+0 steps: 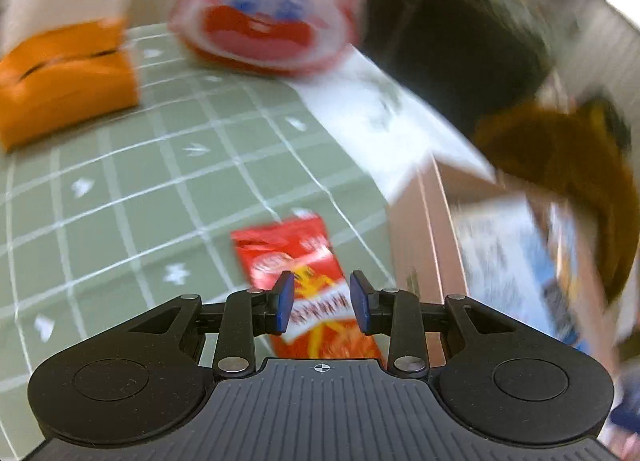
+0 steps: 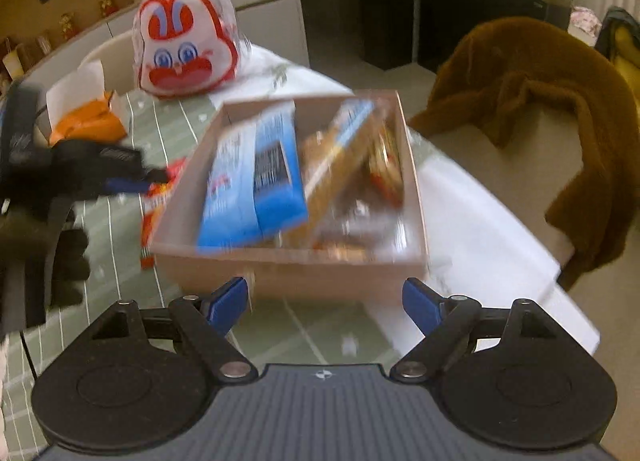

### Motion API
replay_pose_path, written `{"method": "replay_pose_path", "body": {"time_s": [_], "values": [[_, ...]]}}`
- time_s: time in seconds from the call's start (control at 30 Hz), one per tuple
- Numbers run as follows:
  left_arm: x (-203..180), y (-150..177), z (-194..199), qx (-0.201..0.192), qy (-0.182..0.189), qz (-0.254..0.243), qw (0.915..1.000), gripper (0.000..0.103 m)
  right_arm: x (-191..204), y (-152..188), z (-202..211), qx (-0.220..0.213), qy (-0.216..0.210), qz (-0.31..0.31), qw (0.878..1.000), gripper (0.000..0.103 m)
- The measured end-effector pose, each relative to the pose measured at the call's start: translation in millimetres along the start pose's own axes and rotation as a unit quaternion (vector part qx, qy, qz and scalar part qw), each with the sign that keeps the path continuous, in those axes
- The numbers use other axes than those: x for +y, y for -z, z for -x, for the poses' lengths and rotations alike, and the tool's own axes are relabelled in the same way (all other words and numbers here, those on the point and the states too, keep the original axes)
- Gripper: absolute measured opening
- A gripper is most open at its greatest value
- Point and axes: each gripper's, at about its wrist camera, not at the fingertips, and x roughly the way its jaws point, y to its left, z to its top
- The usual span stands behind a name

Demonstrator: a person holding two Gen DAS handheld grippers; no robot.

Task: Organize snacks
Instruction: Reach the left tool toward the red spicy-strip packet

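Observation:
A red snack packet (image 1: 308, 281) lies flat on the green checked tablecloth, just left of a pink cardboard box (image 1: 424, 229). My left gripper (image 1: 322, 305) is open, its blue pads hovering on either side of the packet. In the right wrist view the box (image 2: 288, 277) holds blue packets (image 2: 256, 177) and brown wrapped snacks (image 2: 344, 165). My right gripper (image 2: 326, 301) is wide open and empty, just in front of the box's near wall. The left gripper (image 2: 132, 181) shows there over the red packet (image 2: 156, 201).
A red-and-white cartoon-face bag (image 2: 186, 49) stands at the table's far end. An orange packet (image 1: 68, 81) lies by a white box at the far left. A brown coat (image 2: 552, 109) hangs over a chair to the right of the table.

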Motion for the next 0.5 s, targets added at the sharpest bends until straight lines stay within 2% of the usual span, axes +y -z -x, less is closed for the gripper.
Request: {"method": "replay_pose_path", "body": {"time_s": [0.1, 0.2, 0.3, 0.5], "values": [[-22, 11, -2, -0.012, -0.046, -0.09, 0.9948, 0.039, 0, 17, -1, 0.014, -0.005, -0.008, 1.0, 0.085], [-25, 25, 4, -0.023, -0.077, -0.129, 0.9884, 0.04, 4, 34, 0, 0.019, 0.003, 0.0, 1.0, 0.085], [-16, 34, 14, -0.025, -0.085, -0.129, 0.9876, 0.042, 9, 45, -2, 0.021, 0.013, 0.012, 1.0, 0.085], [-2, 35, 25, -0.012, -0.073, -0.097, 0.9925, 0.042, 11, 63, -17, 0.045, 0.005, -0.007, 0.999, 0.085]]}}
